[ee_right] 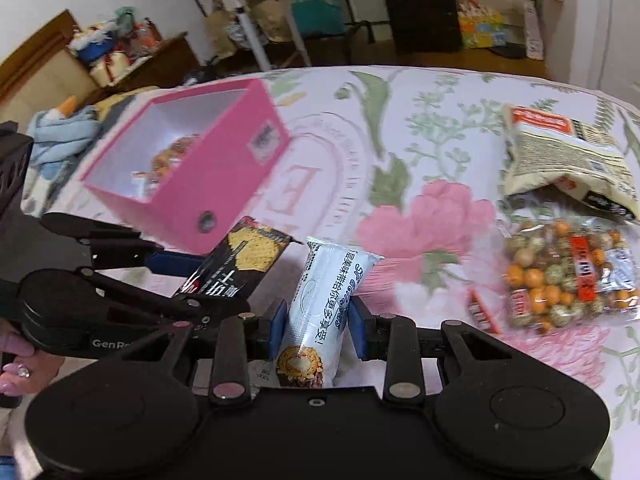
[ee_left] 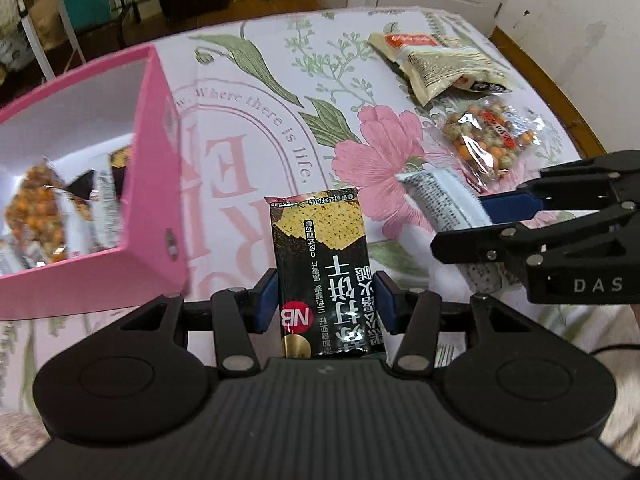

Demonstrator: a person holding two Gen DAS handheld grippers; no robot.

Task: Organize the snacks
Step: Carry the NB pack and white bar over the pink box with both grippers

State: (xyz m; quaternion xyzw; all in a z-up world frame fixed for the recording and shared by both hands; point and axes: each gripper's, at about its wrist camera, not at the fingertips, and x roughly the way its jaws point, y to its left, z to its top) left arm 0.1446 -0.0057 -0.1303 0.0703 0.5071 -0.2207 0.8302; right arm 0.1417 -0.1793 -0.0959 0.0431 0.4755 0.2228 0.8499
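Left wrist view: the left tool (ee_left: 326, 306) grips a black cracker packet (ee_left: 320, 264) above the worktop (ee_left: 280, 80), beside the pink box (ee_left: 156, 184).

Right wrist view: the right tool (ee_right: 320, 326) clamps a pale blue snack packet (ee_right: 324, 308); a nut bag (ee_right: 568, 276) lies nearby.

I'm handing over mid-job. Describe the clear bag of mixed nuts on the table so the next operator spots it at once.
Start at the pink box on the floral tablecloth, then look across to the opposite side, past the big pink flower print. There, just nearer than the cream pouches, lies the nut bag. It is the only see-through packet out on the cloth, with orange, green and tan balls showing inside.
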